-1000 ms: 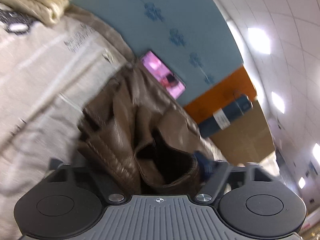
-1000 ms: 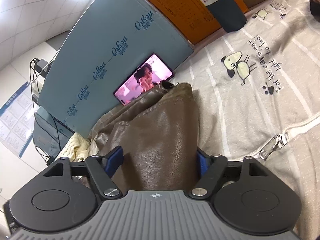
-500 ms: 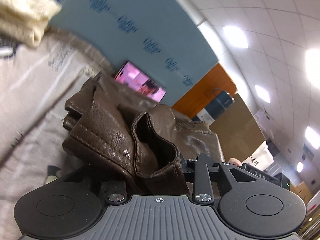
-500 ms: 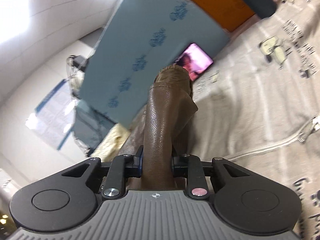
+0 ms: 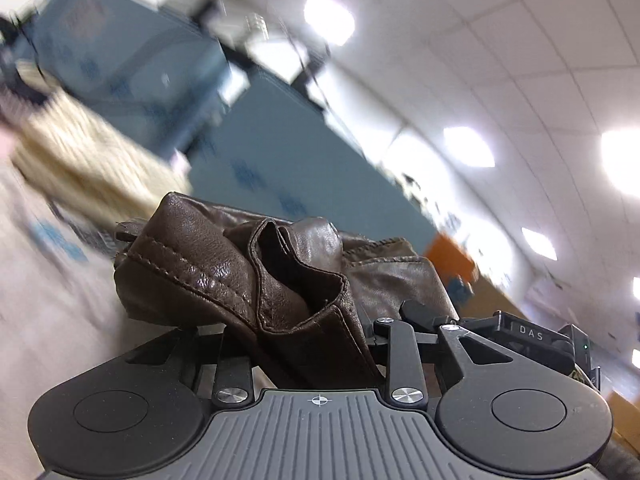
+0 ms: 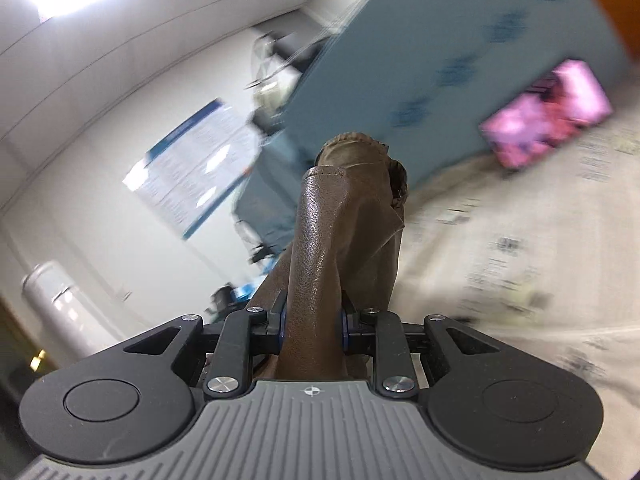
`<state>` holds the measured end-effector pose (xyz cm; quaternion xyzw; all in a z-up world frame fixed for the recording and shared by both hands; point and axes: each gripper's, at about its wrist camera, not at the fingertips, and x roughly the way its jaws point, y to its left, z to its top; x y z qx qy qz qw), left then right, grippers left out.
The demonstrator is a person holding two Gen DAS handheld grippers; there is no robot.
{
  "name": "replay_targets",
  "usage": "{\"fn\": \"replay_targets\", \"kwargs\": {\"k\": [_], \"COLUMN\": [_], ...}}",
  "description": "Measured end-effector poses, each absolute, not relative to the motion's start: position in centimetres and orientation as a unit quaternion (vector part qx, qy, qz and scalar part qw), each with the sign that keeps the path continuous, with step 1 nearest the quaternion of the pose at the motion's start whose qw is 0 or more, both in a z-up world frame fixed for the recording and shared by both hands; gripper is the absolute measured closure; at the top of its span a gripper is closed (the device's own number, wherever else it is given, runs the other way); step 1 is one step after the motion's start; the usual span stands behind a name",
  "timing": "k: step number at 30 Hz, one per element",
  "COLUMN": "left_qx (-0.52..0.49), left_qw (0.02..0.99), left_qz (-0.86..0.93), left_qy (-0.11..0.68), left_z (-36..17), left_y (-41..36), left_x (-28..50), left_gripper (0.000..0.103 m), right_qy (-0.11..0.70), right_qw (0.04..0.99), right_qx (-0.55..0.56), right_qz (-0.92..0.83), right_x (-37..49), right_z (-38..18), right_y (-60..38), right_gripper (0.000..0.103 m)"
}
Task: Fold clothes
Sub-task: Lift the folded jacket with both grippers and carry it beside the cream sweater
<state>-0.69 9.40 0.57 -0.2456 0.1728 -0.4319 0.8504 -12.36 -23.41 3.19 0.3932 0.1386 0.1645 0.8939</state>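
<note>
A brown leather garment is bunched in my left gripper, which is shut on its seamed edge and holds it up off the bed. My right gripper is shut on another fold of the same brown leather garment, which rises in a narrow column between the fingers. In the left wrist view the other gripper's black body shows close at the right, behind the leather. Both views are tilted upward and blurred.
A cream printed bed cover lies below at the right. A phone with a pink screen leans on a blue foam board. A cream knitted garment lies at the left. Ceiling lights are above.
Both grippers closed on the leather garment and lifted it off the bed cover. The views have swung upward toward the wall and ceiling, and the two grippers have come close together.
</note>
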Motion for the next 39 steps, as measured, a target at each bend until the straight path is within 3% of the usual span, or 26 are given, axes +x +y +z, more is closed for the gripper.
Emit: {"fn": "replay_targets", "kwargs": {"k": [7, 15, 26, 29, 31, 39], "left_qx": [-0.243, -0.223, -0.199, -0.201, -0.211, -0.183], "left_qw": [0.897, 0.928, 0.932, 0.933, 0.934, 0.949], "left_qz": [-0.357, -0.292, -0.25, -0.229, -0.21, -0.071], "left_qy": [0.094, 0.062, 0.172, 0.194, 0.198, 0.245], "left_z": [3.4, 4.3, -0.9, -1.5, -1.6, -2.3], "left_y": [14.2, 16.1, 14.0, 14.2, 14.7, 15.4], "left_x": [2.7, 8.8, 16.8, 17.1, 16.7, 18.0], "left_gripper": [0.074, 0.074, 0.072, 0.057, 0.039, 0.019], "right_qy": [0.126, 0.125, 0.196, 0.217, 0.228, 0.23], "right_qw": [0.902, 0.907, 0.923, 0.919, 0.915, 0.93], "right_qx": [0.345, 0.322, 0.294, 0.302, 0.31, 0.266], "right_qz": [0.227, 0.241, 0.153, 0.133, 0.125, 0.103], "right_x": [-3.7, 5.1, 14.3, 15.6, 16.2, 16.3], "right_z": [6.8, 7.7, 3.5, 1.8, 0.9, 0.3], "right_y": [-17.6, -13.5, -13.2, -13.7, -14.0, -12.8], "right_gripper": [0.081, 0.081, 0.082, 0.076, 0.072, 0.065]}}
